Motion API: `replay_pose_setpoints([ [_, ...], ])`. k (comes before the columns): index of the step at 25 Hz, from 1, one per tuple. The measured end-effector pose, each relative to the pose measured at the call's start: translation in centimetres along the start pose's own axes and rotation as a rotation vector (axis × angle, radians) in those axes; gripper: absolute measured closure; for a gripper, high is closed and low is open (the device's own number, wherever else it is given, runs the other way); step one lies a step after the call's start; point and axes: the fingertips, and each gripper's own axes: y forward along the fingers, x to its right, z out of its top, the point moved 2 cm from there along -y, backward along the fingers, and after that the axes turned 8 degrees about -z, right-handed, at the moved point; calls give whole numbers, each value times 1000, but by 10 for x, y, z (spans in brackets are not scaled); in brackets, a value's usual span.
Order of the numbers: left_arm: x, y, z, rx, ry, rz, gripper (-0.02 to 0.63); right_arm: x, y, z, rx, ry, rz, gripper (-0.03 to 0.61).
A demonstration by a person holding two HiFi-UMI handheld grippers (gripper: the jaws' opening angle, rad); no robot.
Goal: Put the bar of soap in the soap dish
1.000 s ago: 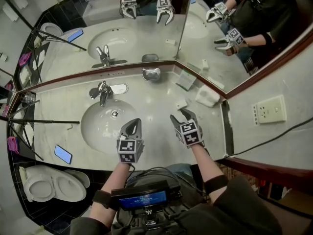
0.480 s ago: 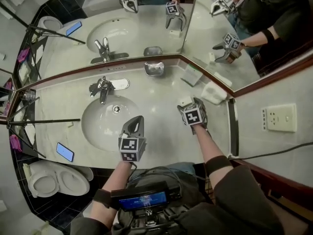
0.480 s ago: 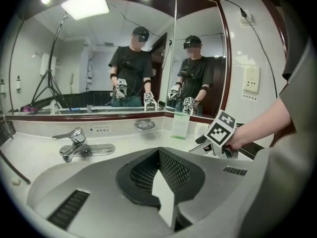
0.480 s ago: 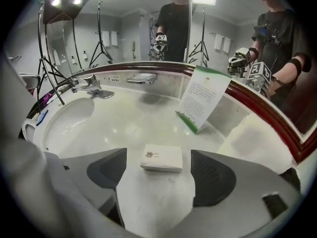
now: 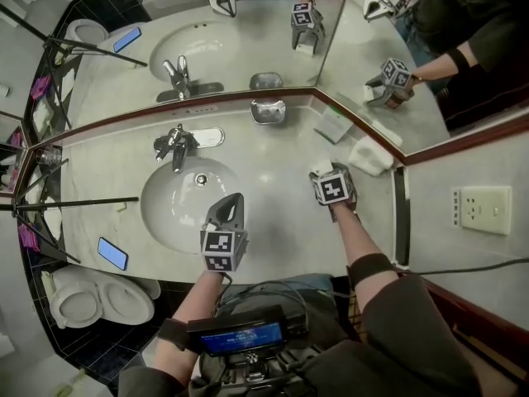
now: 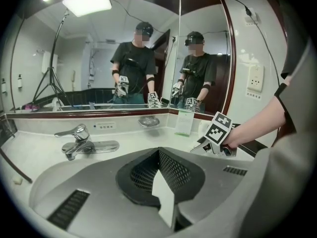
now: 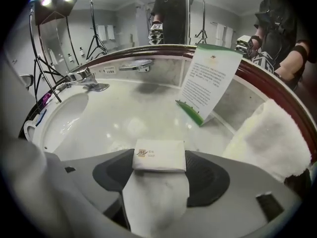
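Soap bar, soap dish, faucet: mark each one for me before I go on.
soap bar (image 7: 159,155), right gripper view, middle of its white wrapper's top face.
soap dish (image 5: 270,112), head view, bare metal bowl by the mirror.
faucet (image 5: 175,145), head view, its chrome body.

A pale marble surface (image 5: 273,184) carries an oval basin (image 5: 164,213) with a chrome faucet (image 5: 175,144) behind it. A mirror (image 5: 248,35) runs along the back and turns the corner at the right. A green-edged card (image 7: 210,81) stands upright near that corner, with a folded white towel (image 7: 270,138) just beside it. A blue phone (image 5: 111,253) lies near the surface's front left edge, above a white toilet (image 5: 83,300). A tripod leg (image 5: 74,203) reaches in from the left. An outlet (image 5: 483,209) sits on the right wall.
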Motion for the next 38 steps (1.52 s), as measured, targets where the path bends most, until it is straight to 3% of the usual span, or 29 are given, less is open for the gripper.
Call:
replay_pose_setpoints([
  [8, 0, -1, 3, 9, 0, -4, 611, -4, -10, 5, 27, 1, 15, 247],
  [17, 5, -7, 10, 42, 4, -6, 611, -32, -71, 47, 247, -25, 128, 244],
  [26, 12, -16, 16, 84, 5, -7, 611, -91, -168, 63, 433, -157, 285, 244],
  [33, 18, -18, 12, 87, 10, -12, 611, -120, -191, 49, 446, -230, 339, 244],
  [38, 15, -13, 15, 79, 14, -9, 611, -133, -186, 63, 430, -280, 353, 244],
])
